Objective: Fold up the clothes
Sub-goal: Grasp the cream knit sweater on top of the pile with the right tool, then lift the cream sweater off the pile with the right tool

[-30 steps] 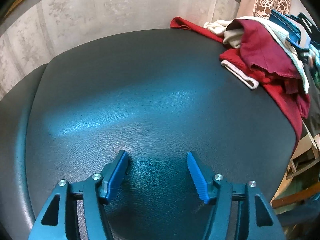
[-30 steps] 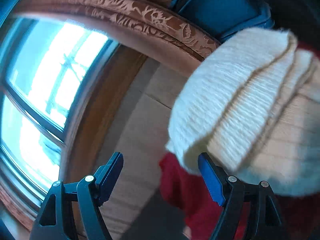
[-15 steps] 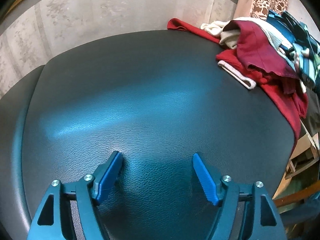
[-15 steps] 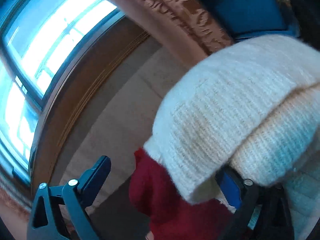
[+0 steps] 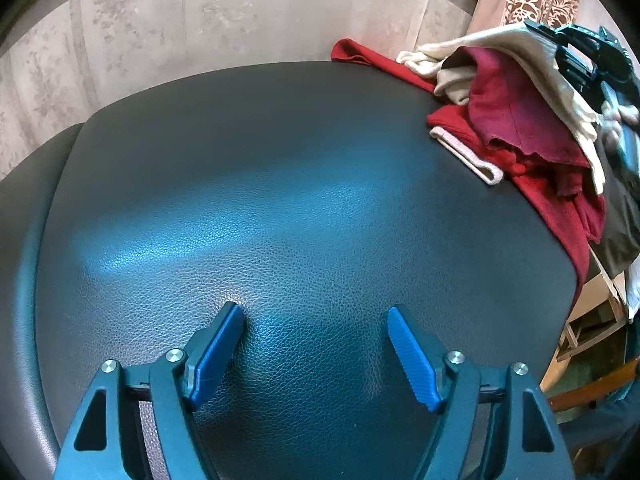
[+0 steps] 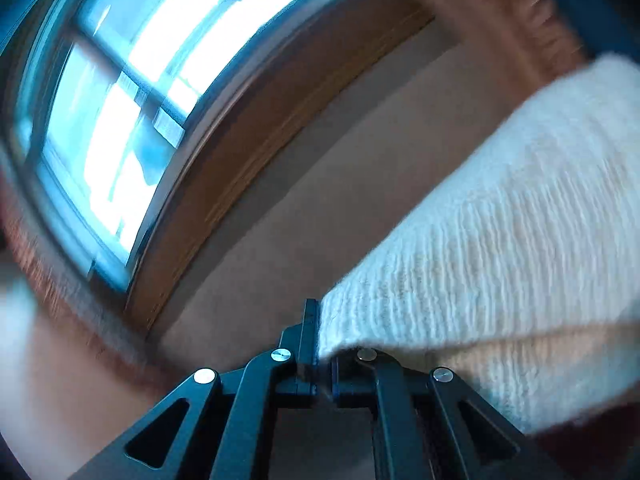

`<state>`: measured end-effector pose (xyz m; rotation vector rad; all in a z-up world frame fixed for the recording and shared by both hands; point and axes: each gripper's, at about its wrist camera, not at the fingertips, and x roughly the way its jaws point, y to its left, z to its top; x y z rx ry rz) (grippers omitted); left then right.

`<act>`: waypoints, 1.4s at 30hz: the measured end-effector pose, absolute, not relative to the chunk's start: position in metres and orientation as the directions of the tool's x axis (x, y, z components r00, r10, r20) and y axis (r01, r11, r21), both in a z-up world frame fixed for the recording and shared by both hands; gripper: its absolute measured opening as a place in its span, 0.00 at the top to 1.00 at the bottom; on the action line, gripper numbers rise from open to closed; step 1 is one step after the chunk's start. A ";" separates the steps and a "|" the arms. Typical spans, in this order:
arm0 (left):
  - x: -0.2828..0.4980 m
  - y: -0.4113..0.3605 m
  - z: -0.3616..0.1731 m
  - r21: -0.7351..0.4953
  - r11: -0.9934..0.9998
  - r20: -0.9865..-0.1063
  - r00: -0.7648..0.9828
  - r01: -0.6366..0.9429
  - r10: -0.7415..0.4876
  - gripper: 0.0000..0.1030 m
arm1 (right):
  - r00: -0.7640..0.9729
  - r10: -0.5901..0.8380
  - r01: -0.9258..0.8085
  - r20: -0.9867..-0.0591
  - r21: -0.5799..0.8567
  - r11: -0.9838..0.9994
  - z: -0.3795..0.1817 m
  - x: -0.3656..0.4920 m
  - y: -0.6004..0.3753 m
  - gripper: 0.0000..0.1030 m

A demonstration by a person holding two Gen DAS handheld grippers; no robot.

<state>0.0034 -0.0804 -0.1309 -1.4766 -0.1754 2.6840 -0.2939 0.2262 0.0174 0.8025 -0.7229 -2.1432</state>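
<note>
Right gripper clamped on cream knit sweater atop pile at tabletop edge; left gripper wide, empty. Step: pickup. Next: drag sweater to centre, spread flat.

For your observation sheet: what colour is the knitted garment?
Cream knitted garment, clearest in the right wrist view.

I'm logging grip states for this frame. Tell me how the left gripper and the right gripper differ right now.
The left gripper stands wide open and empty over the dark padded surface; the right gripper is shut on the cream knit garment. The left gripper points down at the surface, the right toward the window. Both share the same two-finger build.
</note>
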 end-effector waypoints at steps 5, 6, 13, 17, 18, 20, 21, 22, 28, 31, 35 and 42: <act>0.005 -0.092 -0.126 -0.205 -0.979 -0.829 -0.534 0.017 0.164 0.27 | -0.320 -0.872 0.453 -0.370 0.748 -0.484 -0.038 -0.244 0.152 0.95; 0.006 -0.097 -0.125 -0.234 -0.972 -0.826 -0.532 0.021 0.187 0.27 | -0.283 -0.889 0.440 -0.360 0.775 -0.454 -0.052 -0.237 0.143 0.95; 0.018 -0.124 -0.119 -0.295 -0.952 -0.819 -0.535 0.084 0.207 0.29 | -0.108 -0.905 0.360 -0.410 0.833 -0.421 -0.118 -0.137 0.093 0.90; 0.030 -0.135 -0.117 -0.295 -0.949 -0.821 -0.537 0.109 0.194 0.29 | -0.152 -0.876 0.312 -0.458 0.819 -0.482 -0.105 -0.116 0.090 0.41; 0.032 -0.138 -0.117 -0.301 -0.947 -0.819 -0.539 0.115 0.195 0.29 | -0.162 -0.867 0.320 -0.471 0.806 -0.498 -0.096 -0.114 0.095 0.39; 0.037 -0.143 -0.117 -0.314 -0.941 -0.815 -0.546 0.130 0.196 0.29 | -0.137 -0.849 0.386 -0.511 0.761 -0.521 -0.078 -0.093 0.100 0.38; 0.040 -0.147 -0.118 -0.324 -0.936 -0.811 -0.550 0.136 0.200 0.29 | -0.139 -0.831 0.416 -0.539 0.730 -0.543 -0.072 -0.086 0.108 0.38; 0.043 -0.150 -0.118 -0.332 -0.933 -0.808 -0.553 0.141 0.204 0.29 | -0.186 -0.804 0.446 -0.565 0.680 -0.582 -0.059 -0.083 0.115 0.38; 0.049 -0.160 -0.119 -0.347 -0.925 -0.803 -0.559 0.156 0.207 0.29 | -0.616 -0.605 0.442 -0.505 0.413 -0.796 0.012 -0.103 0.172 0.32; 0.052 -0.165 -0.118 -0.342 -0.925 -0.806 -0.558 0.166 0.198 0.29 | -0.730 -0.500 0.360 -0.466 0.359 -0.861 0.029 -0.149 0.171 0.30; 0.059 -0.174 -0.117 -0.338 -0.921 -0.806 -0.565 0.195 0.176 0.29 | -0.762 -0.410 0.290 -0.502 0.302 -0.908 0.028 -0.199 0.172 0.30; 0.061 -0.175 -0.117 -0.312 -0.929 -0.810 -0.567 0.199 0.151 0.29 | -0.689 -0.414 0.230 -0.596 0.361 -0.904 -0.009 -0.233 0.190 0.64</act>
